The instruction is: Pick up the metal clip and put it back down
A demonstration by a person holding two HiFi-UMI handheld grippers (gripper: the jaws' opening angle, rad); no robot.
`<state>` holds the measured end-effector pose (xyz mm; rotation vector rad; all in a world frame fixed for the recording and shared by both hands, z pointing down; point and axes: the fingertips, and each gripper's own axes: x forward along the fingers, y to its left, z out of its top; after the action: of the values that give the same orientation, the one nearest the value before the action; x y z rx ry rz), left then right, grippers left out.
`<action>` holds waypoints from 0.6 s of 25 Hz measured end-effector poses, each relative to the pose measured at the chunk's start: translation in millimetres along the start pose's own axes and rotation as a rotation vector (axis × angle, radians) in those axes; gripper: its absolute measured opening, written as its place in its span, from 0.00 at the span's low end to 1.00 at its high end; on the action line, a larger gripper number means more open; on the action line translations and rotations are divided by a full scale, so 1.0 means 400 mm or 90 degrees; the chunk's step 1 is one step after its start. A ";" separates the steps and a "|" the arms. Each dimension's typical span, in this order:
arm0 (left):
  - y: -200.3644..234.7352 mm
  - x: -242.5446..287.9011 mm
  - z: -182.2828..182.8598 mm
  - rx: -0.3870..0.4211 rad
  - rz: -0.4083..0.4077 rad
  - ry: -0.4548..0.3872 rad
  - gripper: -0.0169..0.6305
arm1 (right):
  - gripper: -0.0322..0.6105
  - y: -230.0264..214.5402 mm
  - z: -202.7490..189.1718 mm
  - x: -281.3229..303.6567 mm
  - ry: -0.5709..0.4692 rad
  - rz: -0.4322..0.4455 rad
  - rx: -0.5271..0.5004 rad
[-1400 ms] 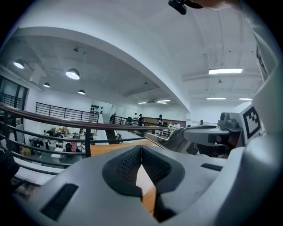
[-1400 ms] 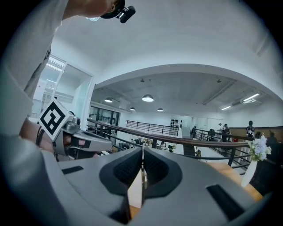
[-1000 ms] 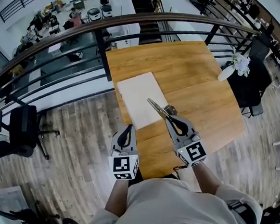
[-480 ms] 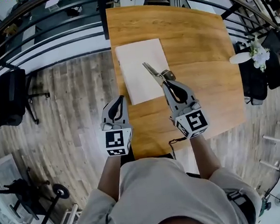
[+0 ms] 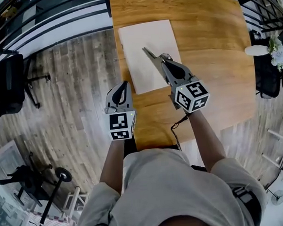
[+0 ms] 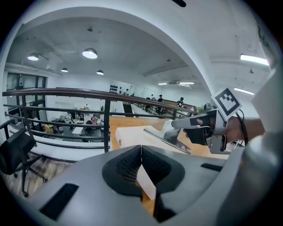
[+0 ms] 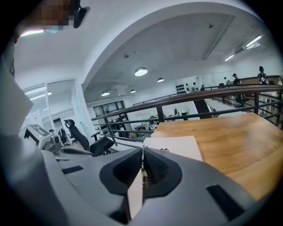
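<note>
**Two grippers closed: the right gripper (image 5: 162, 59) pinches the metal clip (image 5: 150, 54)**

Its jaws are pressed together on one end of the metal clip. The rest of the clip sticks out past the fingertips and slants over the white sheet (image 5: 142, 34). In the left gripper view the clip (image 6: 166, 137) hangs tilted just above the sheet (image 6: 128, 134). Whether its far tip touches the sheet cannot be told.

The left gripper (image 5: 124, 85) has its jaws together with nothing between them. It sits just beside the sheet's near left corner, at the edge of the wooden table (image 5: 214, 46).

The sheet lies flat on the table's left side. Past the table are a dark railing (image 5: 51, 24), a plank floor (image 5: 71, 91) and a black office chair (image 5: 9, 79).
</note>
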<state>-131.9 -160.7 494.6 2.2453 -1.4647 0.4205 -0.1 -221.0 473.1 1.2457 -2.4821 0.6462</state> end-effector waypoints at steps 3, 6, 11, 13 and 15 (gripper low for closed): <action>0.007 0.027 -0.041 -0.016 -0.006 0.024 0.06 | 0.10 -0.021 -0.051 0.035 0.015 0.003 0.031; 0.021 0.034 -0.072 -0.028 -0.009 0.041 0.06 | 0.10 -0.029 -0.083 0.059 0.020 0.001 0.058; 0.013 0.042 -0.100 -0.023 -0.007 0.060 0.06 | 0.11 -0.056 -0.102 0.070 0.018 -0.002 0.096; 0.012 0.040 -0.107 -0.023 -0.006 0.063 0.06 | 0.11 -0.059 -0.107 0.076 0.017 0.000 0.105; 0.013 0.031 -0.117 -0.024 -0.007 0.066 0.06 | 0.11 -0.054 -0.118 0.081 0.022 0.001 0.104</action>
<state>-132.9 -148.8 541.7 2.1674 -1.3958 0.4941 1.1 -230.2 533.8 1.2772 -2.4431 0.8789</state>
